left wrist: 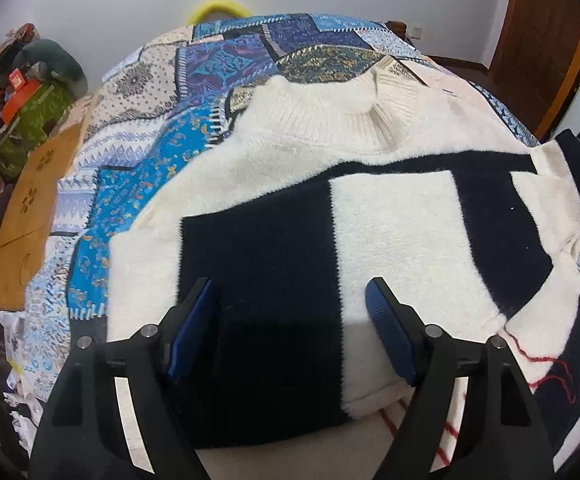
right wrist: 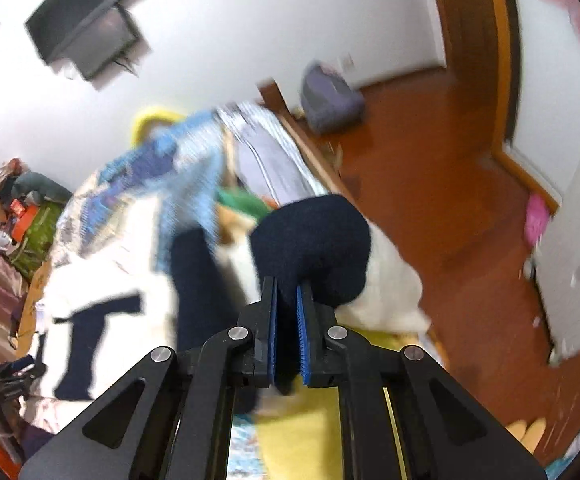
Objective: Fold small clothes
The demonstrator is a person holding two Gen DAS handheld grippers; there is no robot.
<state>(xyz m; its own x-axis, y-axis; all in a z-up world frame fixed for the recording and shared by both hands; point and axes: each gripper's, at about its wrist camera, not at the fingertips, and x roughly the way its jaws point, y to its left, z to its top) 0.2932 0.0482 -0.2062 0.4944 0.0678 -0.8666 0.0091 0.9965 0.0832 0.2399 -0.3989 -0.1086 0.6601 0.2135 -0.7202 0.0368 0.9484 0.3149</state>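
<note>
White walls and a reddish wooden floor (right wrist: 429, 184) framed a bed covered by a patchwork bedspread (left wrist: 162, 148) in blues and creams. On that bedspread a cream and dark navy sweater (left wrist: 389, 220) lay spread flat, its ribbed collar (left wrist: 373, 116) toward the far end of the bed and its lower hem at the near edge. Over the near part of the sweater the left gripper (left wrist: 290, 304) hung with its jaws wide apart, the blue pads clear of the knit and nothing between them. At the bed's right edge the right gripper (right wrist: 286, 304) was clamped shut on a dark navy sleeve cuff (right wrist: 313, 240), which bulged out past the fingertips above the mattress; that view was blurred. A dark television (right wrist: 86, 28) hung on the wall, and a heap of bags and clothes (left wrist: 22, 92) sat past the bed's far left corner.
</note>
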